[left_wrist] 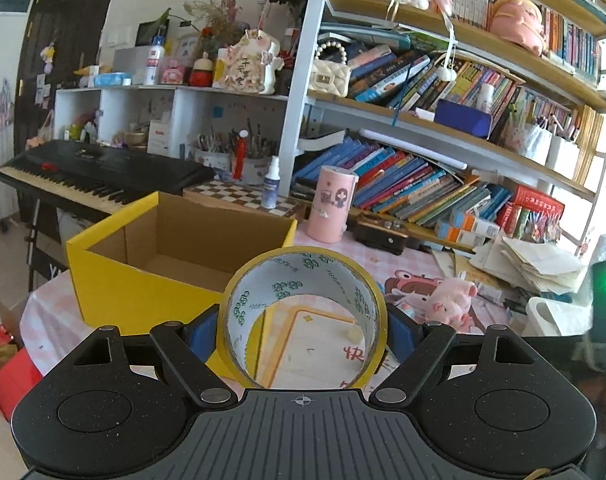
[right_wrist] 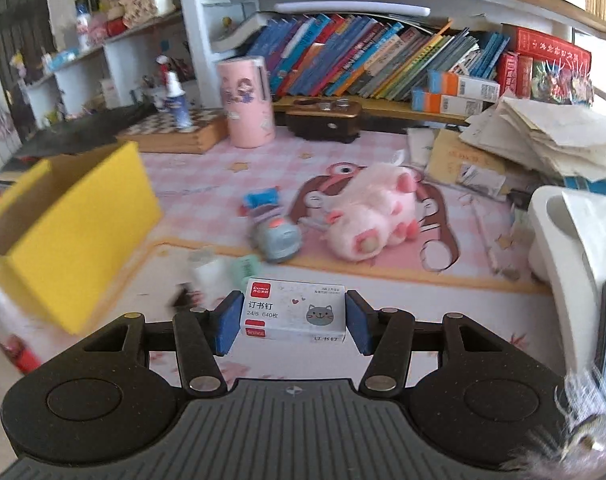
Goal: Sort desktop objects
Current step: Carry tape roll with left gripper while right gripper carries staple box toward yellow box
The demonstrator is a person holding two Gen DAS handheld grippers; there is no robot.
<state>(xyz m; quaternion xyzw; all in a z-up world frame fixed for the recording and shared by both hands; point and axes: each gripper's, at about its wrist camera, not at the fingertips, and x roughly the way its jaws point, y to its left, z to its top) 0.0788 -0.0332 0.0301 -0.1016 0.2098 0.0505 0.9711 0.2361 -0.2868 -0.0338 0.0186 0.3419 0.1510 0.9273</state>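
Left claw [left_wrist: 302, 330] grasps the tape [left_wrist: 303, 314] across its rim: light, stiff hoop, slick sides. Right claw [right_wrist: 293, 317] clamps the staple box [right_wrist: 293, 314] by its ends: small, rigid, dense. Box [left_wrist: 143, 276] sits at 10 o'clock of the tape, open-topped.

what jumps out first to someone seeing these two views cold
A roll of yellow tape fills the left gripper, gripped between its jaws, with the open yellow box just behind. The right gripper clamps a small staples box, and beyond it lies a pink plush toy.
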